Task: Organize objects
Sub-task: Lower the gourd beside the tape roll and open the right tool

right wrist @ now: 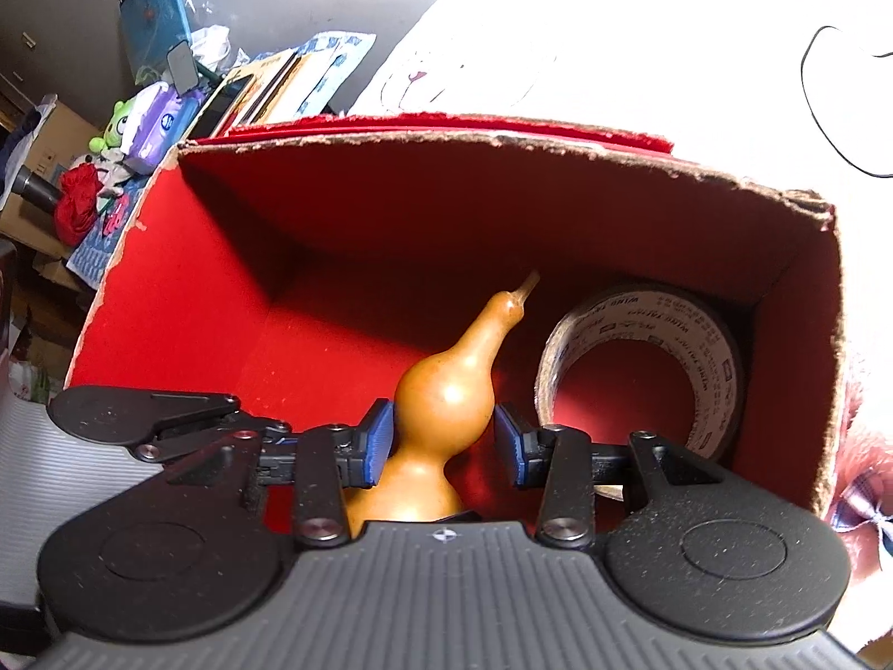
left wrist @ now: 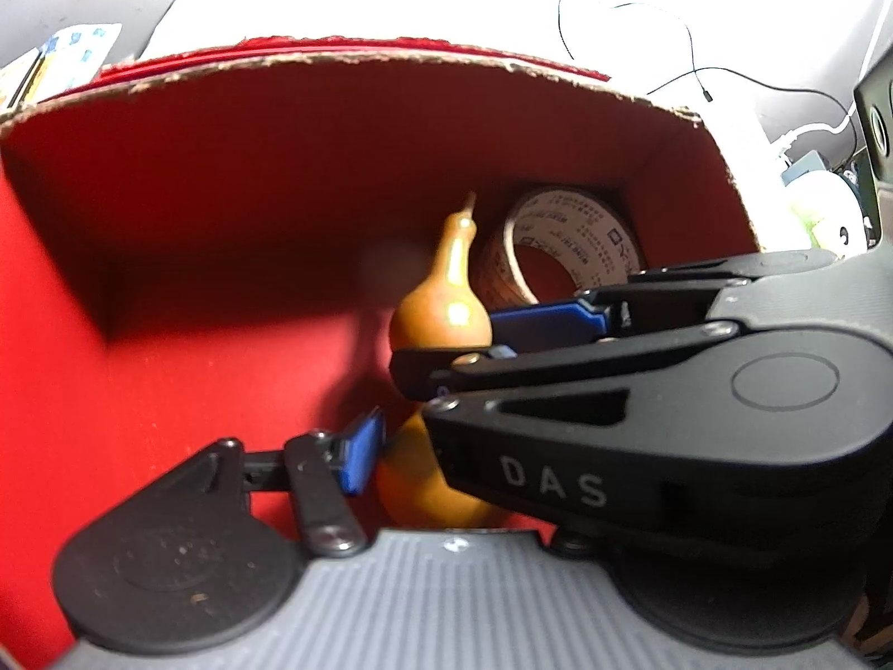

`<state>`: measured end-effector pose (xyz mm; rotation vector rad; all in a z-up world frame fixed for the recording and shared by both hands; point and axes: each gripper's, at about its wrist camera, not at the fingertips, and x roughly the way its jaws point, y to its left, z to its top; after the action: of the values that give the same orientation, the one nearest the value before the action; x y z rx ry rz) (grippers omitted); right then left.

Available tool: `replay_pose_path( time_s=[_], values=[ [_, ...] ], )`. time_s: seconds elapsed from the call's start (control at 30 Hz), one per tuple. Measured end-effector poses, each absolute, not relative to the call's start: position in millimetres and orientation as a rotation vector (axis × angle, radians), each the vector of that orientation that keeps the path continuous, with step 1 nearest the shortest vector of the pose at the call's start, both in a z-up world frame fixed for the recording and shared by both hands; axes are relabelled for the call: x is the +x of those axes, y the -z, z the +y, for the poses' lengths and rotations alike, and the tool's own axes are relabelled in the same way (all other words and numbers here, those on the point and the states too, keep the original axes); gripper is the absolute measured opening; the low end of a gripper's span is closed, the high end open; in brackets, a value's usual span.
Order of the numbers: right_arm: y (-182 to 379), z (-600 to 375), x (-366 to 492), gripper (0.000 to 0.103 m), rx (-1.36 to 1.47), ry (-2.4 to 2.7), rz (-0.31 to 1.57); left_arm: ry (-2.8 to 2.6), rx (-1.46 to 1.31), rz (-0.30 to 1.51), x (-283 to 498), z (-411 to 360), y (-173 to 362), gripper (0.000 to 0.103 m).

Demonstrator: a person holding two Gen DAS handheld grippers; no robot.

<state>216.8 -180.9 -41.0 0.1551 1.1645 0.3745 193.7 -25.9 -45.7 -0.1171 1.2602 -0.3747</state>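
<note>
A tan gourd (right wrist: pixel 446 391) lies inside a red cardboard box (right wrist: pixel 167 301), stem pointing toward the far wall. My right gripper (right wrist: pixel 441 441) is inside the box with its blue pads (right wrist: pixel 377 441) on either side of the gourd's waist, close to it but with small gaps showing. A roll of printed tape (right wrist: pixel 647 368) leans in the box's right corner. In the left wrist view the gourd (left wrist: pixel 446 290) and the tape (left wrist: pixel 558 245) show again. My left gripper's own blue pad (left wrist: pixel 363 458) is at lower left; the right gripper's black body (left wrist: pixel 642 407) crosses in front, hiding its other finger.
The box has torn cardboard edges (left wrist: pixel 390 56). Left of it lie a plush toy (right wrist: pixel 114 128), a tissue pack (right wrist: pixel 162 128), books (right wrist: pixel 268 84) and a red cloth (right wrist: pixel 75 201). Black cables (left wrist: pixel 692 72) lie on the bright surface behind.
</note>
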Motion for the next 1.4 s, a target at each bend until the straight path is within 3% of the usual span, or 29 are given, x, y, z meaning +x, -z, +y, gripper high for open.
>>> replay_pose_path(
  time_s=[0.23, 0.87, 1.17, 1.4],
  values=[
    [40.6, -183.8, 215.7, 0.043, 0.178, -0.362, 1.125, 0.374, -0.119, 1.247, 192.1, -24.8, 44.3, 0.057],
    [39.5, -194.6, 211.7, 0.028, 0.24, -0.285, 1.067, 0.293, -0.027, 1.087, 159.8, -21.7, 6.6, 0.059],
    [27.1, -194.6, 194.3, 0.029, 0.211, -0.226, 0.966, 0.282, -0.02, 1.006, 130.8, -7.2, -19.5, 0.059],
    [24.3, -186.9, 173.0, 0.029, 0.213, -0.198, 0.934, 0.28, 0.025, 0.962, 109.8, 2.5, -32.3, 0.074]
  ],
)
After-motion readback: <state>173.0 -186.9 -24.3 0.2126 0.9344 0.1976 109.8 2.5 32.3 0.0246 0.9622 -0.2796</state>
